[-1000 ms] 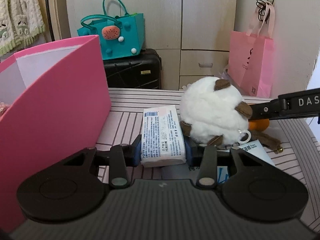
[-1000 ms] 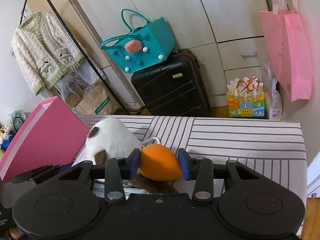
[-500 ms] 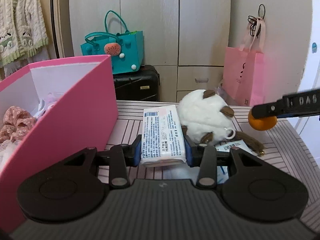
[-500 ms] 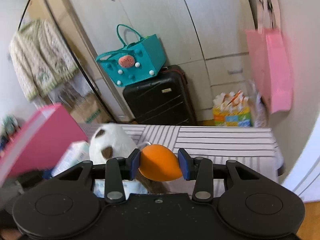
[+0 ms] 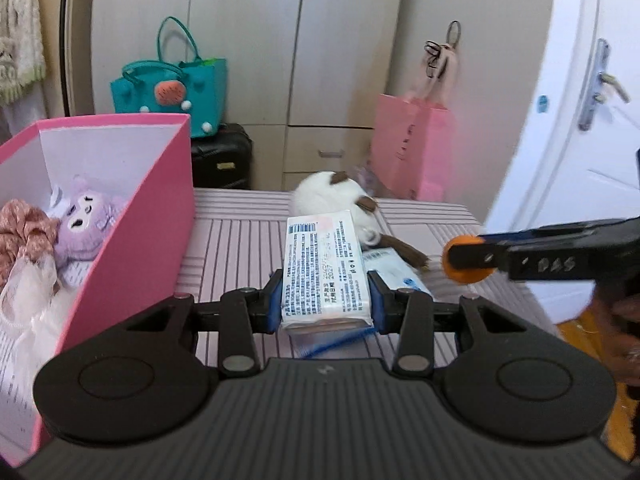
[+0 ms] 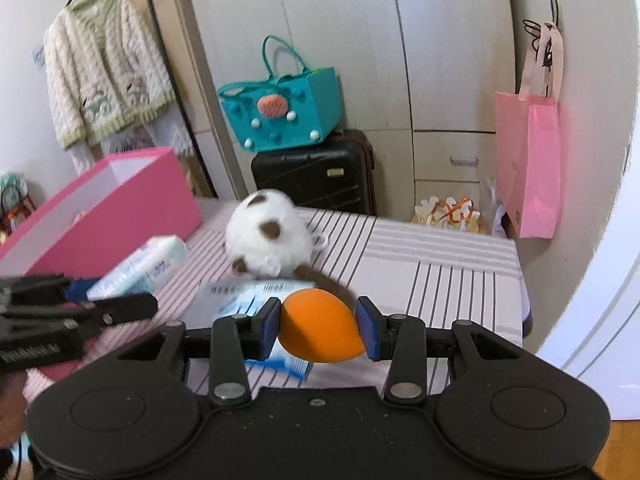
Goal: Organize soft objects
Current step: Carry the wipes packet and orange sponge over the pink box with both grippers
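Two hand-held grippers are gripping: your left hand-held gripper [image 5: 325,306], nearer the pink box [image 5: 152,216] along the worktop's left edge, is clamping the tissue pack [image 5: 322,270]; your right hand-held gripper [image 6: 318,330] is squeezing the orange sponge [image 6: 320,330].

Left hand-held gripper [image 5: 325,307]: clamped on a white tissue pack [image 5: 323,271], held above the striped tabletop [image 5: 236,240].
Right hand-held gripper [image 5: 466,262]: gripping an orange sponge [image 5: 460,276] at the right edge.
Pink box [image 5: 132,216]: left edge, holding a purple plush [image 5: 82,222].
White plush [image 5: 332,198]: far edge.
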A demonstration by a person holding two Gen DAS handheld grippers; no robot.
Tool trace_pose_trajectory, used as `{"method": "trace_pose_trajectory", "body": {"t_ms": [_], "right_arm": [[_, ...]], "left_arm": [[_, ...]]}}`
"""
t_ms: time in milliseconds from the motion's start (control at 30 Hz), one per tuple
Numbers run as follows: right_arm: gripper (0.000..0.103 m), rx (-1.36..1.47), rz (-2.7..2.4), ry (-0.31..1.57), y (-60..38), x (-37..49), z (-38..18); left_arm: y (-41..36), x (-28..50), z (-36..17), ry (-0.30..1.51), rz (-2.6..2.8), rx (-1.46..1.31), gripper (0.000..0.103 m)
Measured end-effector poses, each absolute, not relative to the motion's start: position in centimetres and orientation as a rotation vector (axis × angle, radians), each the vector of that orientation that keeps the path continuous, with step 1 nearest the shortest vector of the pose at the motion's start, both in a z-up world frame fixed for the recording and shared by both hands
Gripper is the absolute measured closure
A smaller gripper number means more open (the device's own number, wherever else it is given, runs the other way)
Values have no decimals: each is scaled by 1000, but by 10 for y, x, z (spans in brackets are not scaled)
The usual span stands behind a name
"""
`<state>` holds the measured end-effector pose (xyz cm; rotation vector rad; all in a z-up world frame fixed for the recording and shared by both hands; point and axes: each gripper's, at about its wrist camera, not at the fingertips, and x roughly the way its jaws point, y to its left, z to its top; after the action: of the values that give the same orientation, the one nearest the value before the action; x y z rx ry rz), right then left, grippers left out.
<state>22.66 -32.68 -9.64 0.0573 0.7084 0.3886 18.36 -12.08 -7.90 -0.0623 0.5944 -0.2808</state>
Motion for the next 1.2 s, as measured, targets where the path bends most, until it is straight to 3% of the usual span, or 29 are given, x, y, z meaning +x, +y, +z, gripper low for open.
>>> {"method": "trace_pose_trajectory", "body": {"t_ms": [667,1000,1200], "right_arm": [[56,61,437,770,-295,141,-92],[56,88,490,815,-283,113,-87],[56,94,525,846,-271,102,-82]], "left_arm": [[-75,123,-63,643,-447,-62,63],[-44,94,-64,848,-567,-131,63],[-25,73,-53,873,-580,-124,63]]}}
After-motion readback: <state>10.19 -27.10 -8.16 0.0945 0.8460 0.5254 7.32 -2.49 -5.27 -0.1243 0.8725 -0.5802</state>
